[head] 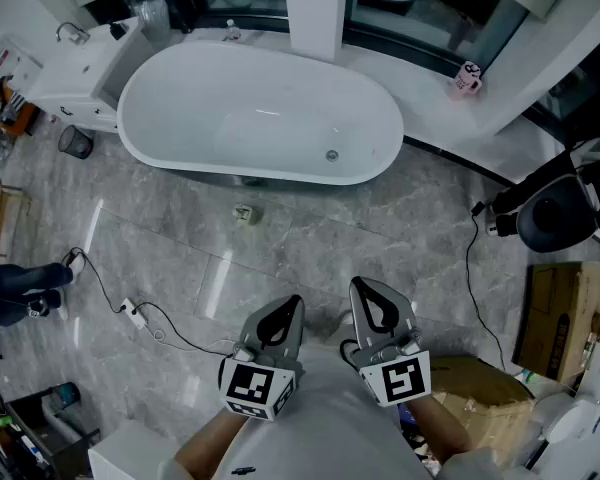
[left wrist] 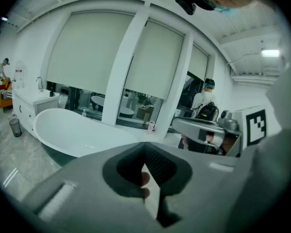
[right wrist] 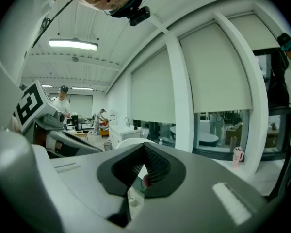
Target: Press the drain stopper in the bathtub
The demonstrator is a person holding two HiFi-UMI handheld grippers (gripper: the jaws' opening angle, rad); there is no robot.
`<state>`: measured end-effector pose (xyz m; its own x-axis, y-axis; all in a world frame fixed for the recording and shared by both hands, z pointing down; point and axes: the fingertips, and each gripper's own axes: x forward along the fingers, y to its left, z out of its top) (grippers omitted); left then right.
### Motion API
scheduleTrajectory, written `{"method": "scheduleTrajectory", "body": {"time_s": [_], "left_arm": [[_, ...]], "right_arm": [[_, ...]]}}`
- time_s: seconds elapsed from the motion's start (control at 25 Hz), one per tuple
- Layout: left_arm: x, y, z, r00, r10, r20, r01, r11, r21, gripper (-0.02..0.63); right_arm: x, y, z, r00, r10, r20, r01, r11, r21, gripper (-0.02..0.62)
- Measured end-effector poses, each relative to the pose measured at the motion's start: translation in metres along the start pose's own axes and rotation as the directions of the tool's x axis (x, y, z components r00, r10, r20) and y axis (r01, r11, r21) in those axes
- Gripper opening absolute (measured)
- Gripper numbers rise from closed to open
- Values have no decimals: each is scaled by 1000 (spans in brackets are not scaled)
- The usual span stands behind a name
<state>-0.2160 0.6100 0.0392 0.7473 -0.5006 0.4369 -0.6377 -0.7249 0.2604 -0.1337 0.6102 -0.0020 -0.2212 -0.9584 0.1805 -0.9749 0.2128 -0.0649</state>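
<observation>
While left gripper [head: 294,302] and right gripper [head: 360,288] sit jaws together | drain stopper [head: 332,155]: small grey disc | in bathtub [head: 200,88]

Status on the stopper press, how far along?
Done: nothing that shows. The stopper sits on the tub bottom with nothing near it; it is too small to tell if it is up or down. In hand: nothing. The left tongs and right tongs are shut and empty, close to the person's chest, with open floor before the tub. Left: walk up, reach in, press.
</observation>
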Motion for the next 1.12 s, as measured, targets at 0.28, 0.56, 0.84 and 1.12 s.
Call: {"method": "scheduleTrajectory", "body": {"time_s": [0.28,0.56,0.84,1.12], "left_arm": [[37,-87,16,1000,-6,28,5,999,32,-2],[43,-127,-3,999,37,24,-37,999,10,-1],[57,-139,-16,999,50,4,-50,998,-37,-2],[113,-72,14,999,29,19,-28,998,-52,-2]], "right_arm": [[-79,-74,-12,999,-41,-13,42,998,42,3],[-121,-101,-23,999,-54,7,53,997,54,3],[-118,-118,-23,999,-30,18,29,998,49,5],[-32,-141,-21,998,-58,-3,58,998,36,5]]}}
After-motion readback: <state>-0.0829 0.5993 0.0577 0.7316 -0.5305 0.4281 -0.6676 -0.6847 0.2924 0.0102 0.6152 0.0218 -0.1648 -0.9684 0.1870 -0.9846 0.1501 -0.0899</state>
